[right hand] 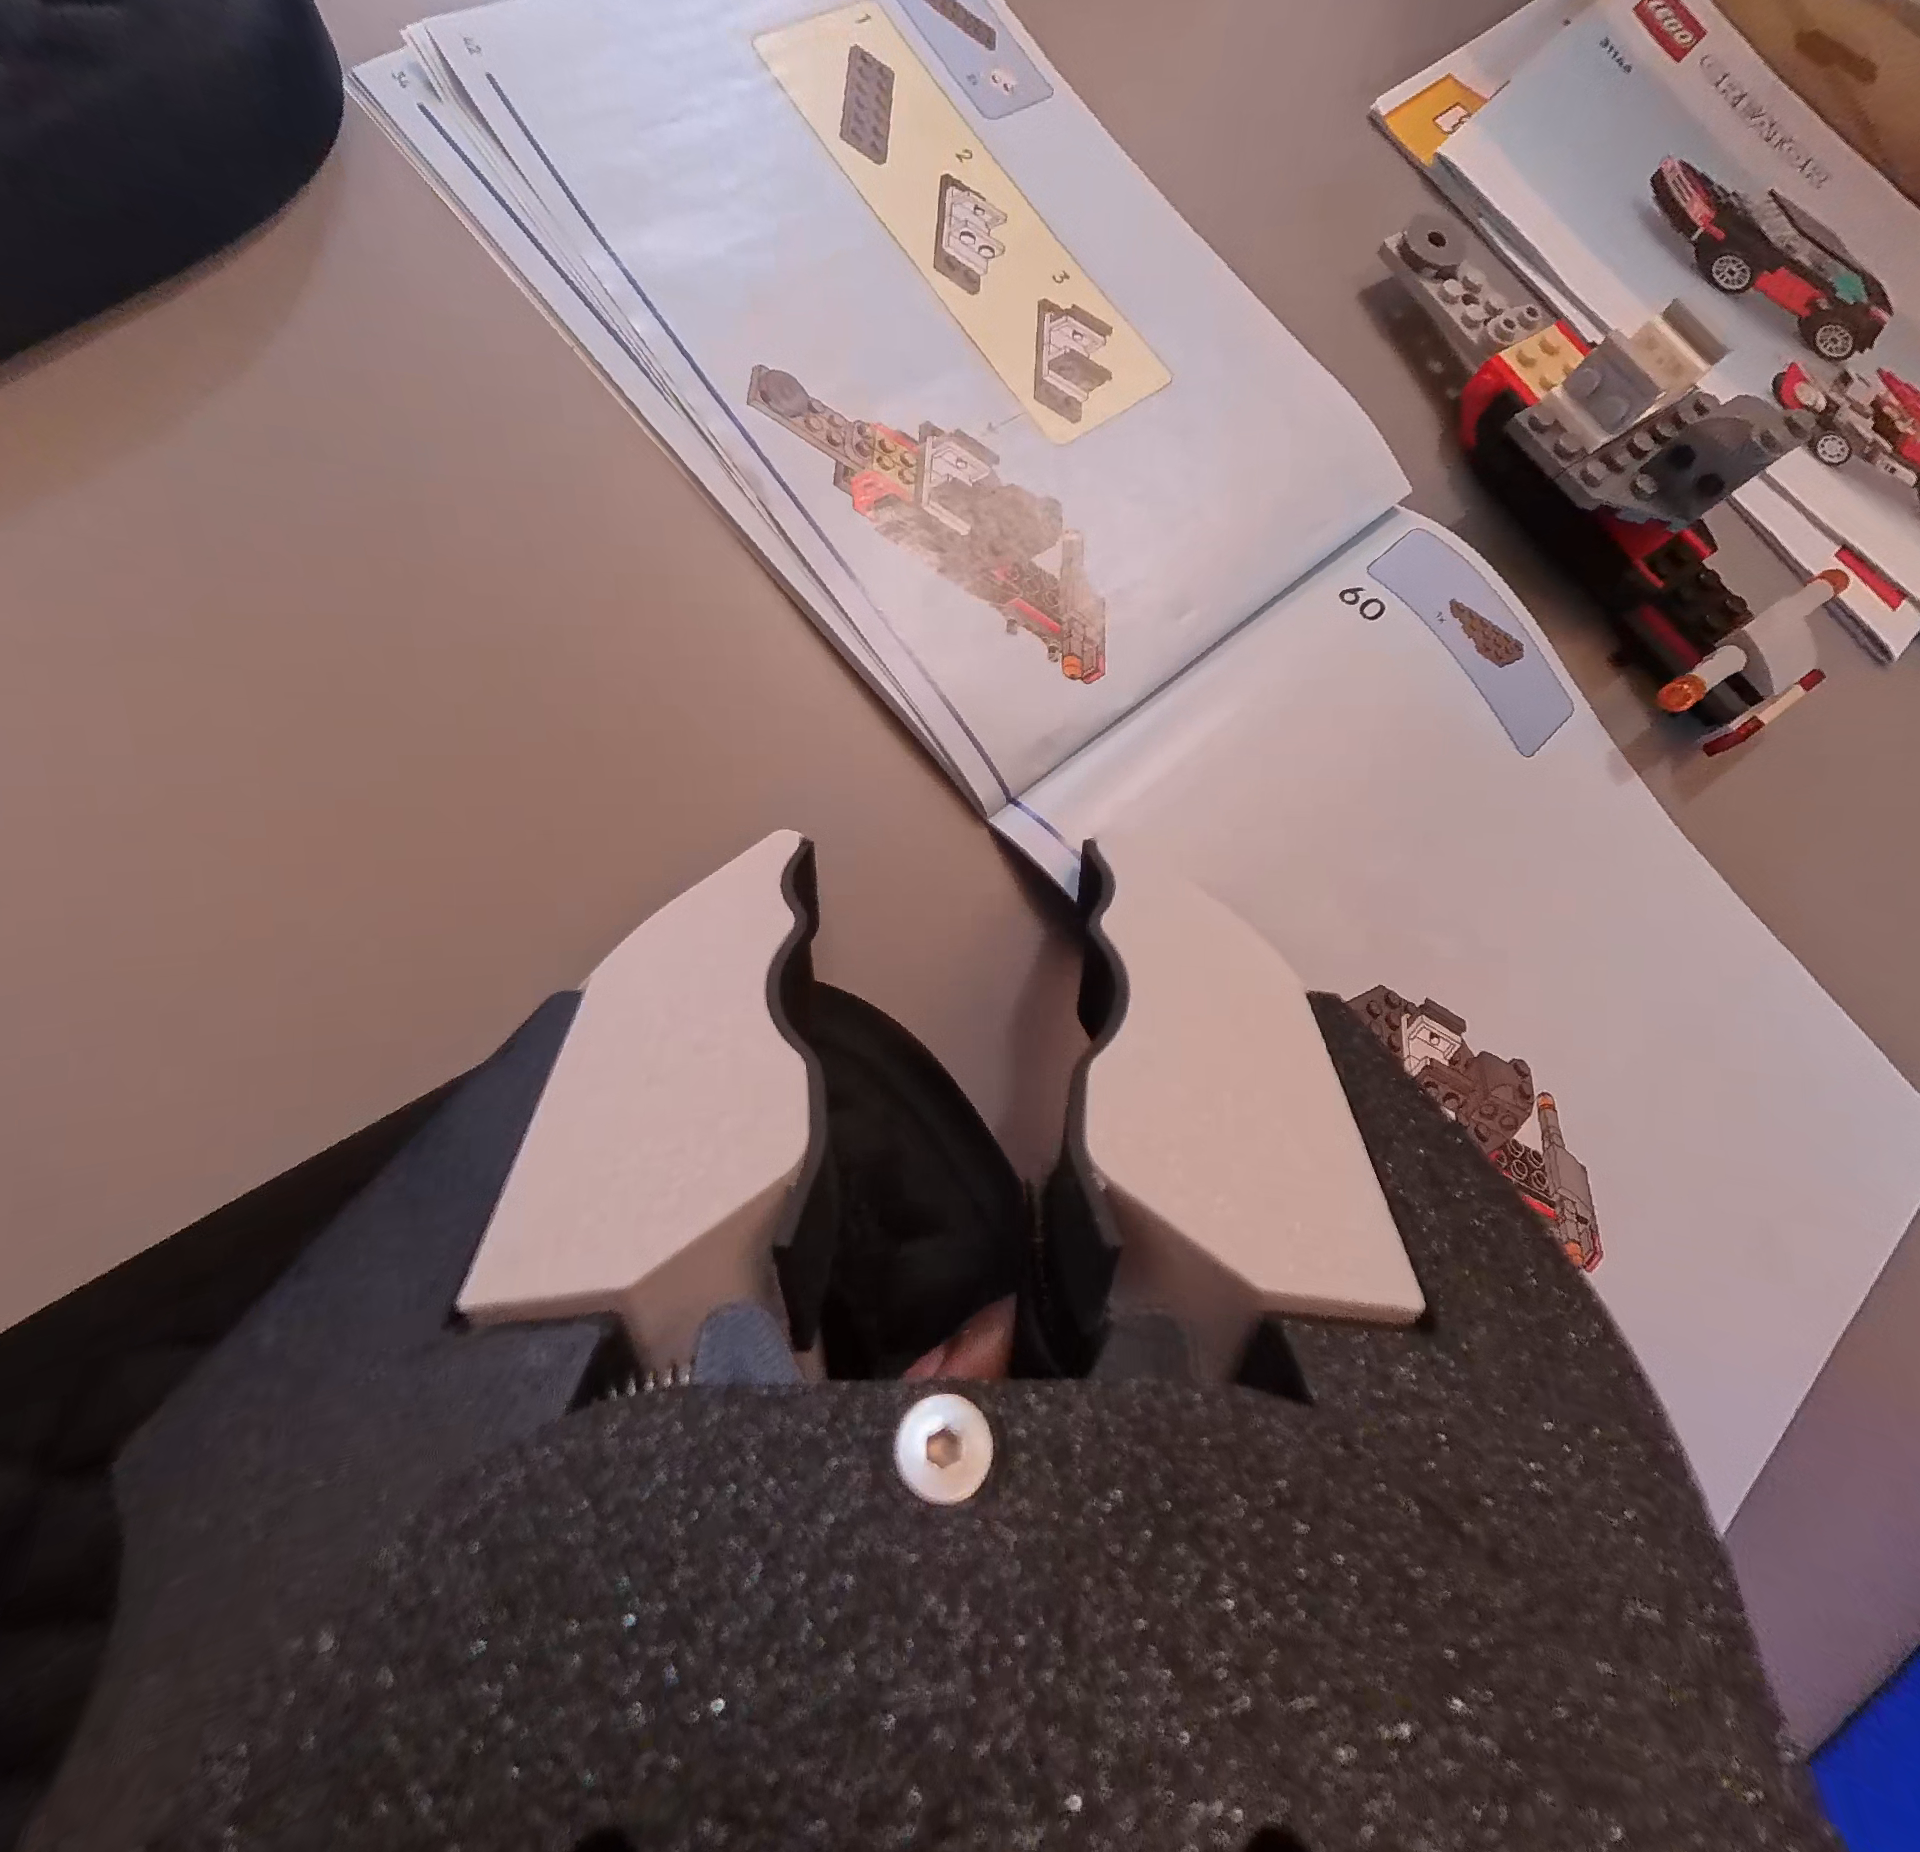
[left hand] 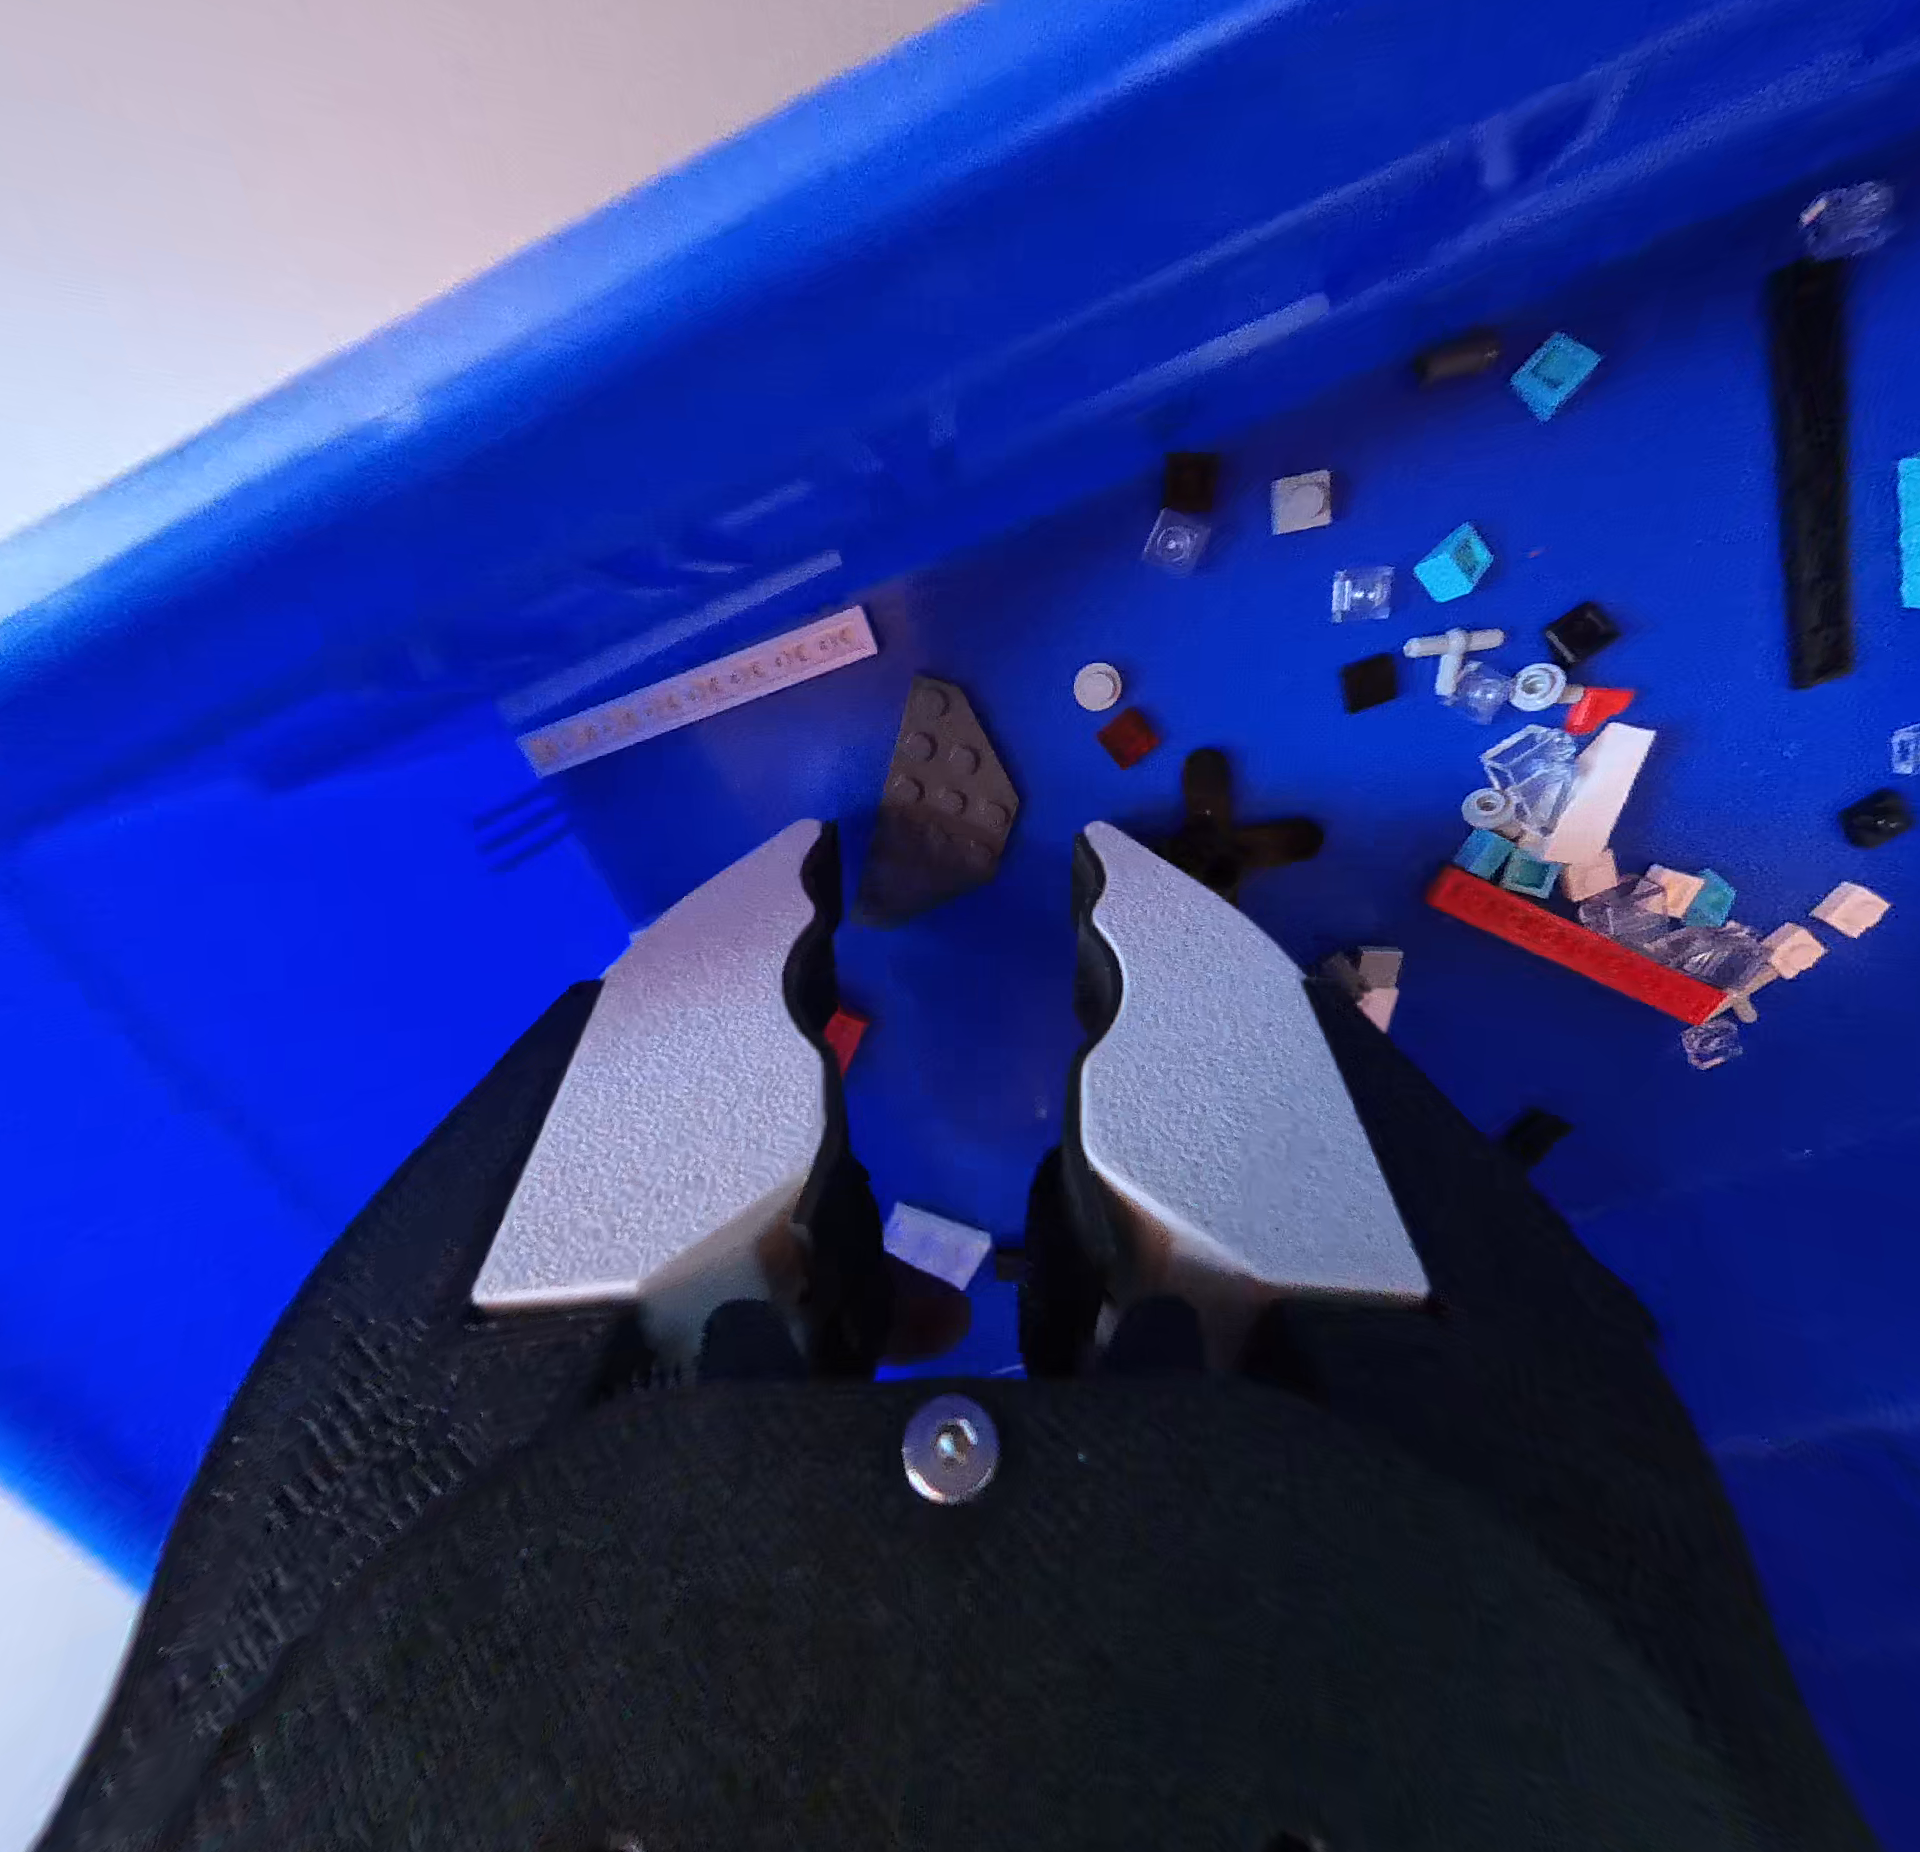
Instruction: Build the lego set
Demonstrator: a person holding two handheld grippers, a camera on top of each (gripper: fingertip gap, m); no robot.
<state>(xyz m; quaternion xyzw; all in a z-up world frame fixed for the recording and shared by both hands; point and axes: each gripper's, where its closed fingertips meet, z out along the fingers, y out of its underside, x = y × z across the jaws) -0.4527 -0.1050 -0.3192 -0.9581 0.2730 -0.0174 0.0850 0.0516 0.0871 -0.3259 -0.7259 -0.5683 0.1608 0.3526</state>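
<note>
In the left wrist view my left gripper (left hand: 951,846) is open and empty inside a blue bin (left hand: 727,348), just short of a dark grey wedge plate (left hand: 940,800) lying on the bin floor. A long light grey plate (left hand: 698,688) leans by the bin wall. In the right wrist view my right gripper (right hand: 945,857) is open and empty above the table, at the near edge of an open instruction booklet (right hand: 914,368). The partly built red, black and grey model (right hand: 1621,472) lies at the far right of the table.
Several small loose pieces lie in the bin: a red plate (left hand: 1569,945), a long black plate (left hand: 1813,472), teal tiles (left hand: 1455,561), a black cross-shaped part (left hand: 1226,826). More booklets (right hand: 1704,140) lie behind the model. A dark object (right hand: 135,109) sits at the table's far left. Some 55 cm of space lies between my two pairs of fingers. Measured from the fingertips, the red plate (left hand: 1569,945) is 9 cm or so from the left gripper and 50 cm from the right.
</note>
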